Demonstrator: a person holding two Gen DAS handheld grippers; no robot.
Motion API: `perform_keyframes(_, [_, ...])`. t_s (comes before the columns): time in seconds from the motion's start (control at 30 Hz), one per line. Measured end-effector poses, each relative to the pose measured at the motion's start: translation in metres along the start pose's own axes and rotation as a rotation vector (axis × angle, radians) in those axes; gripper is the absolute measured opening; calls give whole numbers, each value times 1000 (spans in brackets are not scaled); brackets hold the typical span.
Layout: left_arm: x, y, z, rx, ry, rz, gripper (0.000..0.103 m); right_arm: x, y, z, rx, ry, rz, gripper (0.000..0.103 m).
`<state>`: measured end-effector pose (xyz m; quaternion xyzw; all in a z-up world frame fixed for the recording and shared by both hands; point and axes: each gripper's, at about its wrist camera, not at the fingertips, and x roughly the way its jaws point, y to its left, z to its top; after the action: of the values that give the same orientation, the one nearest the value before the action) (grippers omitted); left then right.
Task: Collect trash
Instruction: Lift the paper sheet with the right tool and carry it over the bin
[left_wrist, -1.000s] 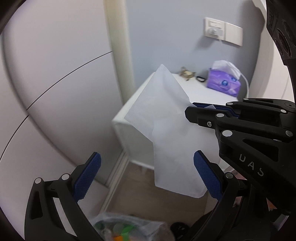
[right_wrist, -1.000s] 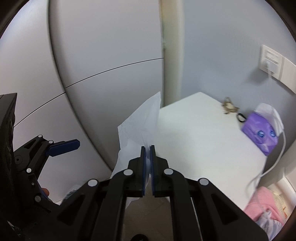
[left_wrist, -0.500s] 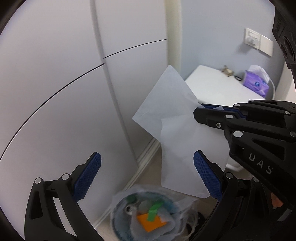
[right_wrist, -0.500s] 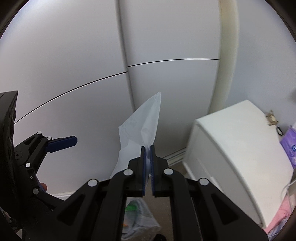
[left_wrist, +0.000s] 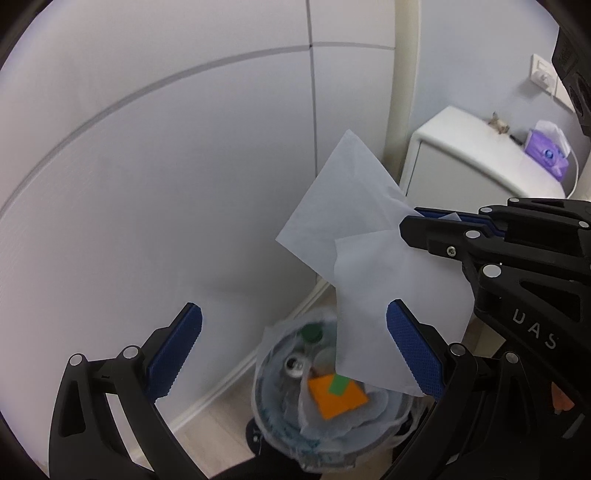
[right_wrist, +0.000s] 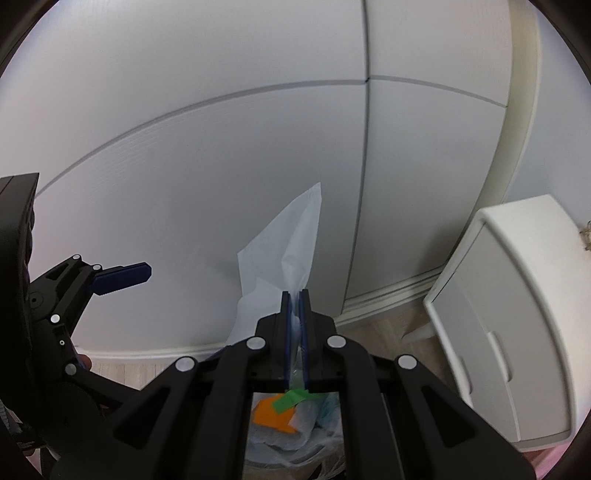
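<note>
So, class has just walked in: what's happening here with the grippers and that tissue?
The right gripper is clamped on a white tissue, holding it in the air above a lined trash bin that already holds orange and green scraps. The left gripper is open and empty beside it. The tissue has not been dropped in yet.
</note>
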<state>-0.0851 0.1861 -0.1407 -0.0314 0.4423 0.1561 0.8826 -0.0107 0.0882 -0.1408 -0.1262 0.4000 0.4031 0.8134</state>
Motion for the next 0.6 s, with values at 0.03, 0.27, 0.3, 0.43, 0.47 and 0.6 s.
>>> perform_keyframes(0.03, [3,2,-6,-5,12,2,97,5,4,-4,-4,13,4,7])
perform_keyframes(0.27, [29,4,-32,-22,85,8,97,35,13,-25,-11,86,22,7])
perform_keyframes(0.3, [32,4,-35,-24,92,7,97,39,16,-28,-13,96,23,7])
perform_keyframes(0.43, [49,4,-45,-35,128,0,97,57,17,-39,-8,139,24,7])
perform_keyframes(0.47, [54,4,-48,-37,139,-2,97,61,16,-42,-5,150,25,7])
perform_keyframes(0.6, [75,3,-61,-46,193,-8,97,86,13,-60,4,215,25,7])
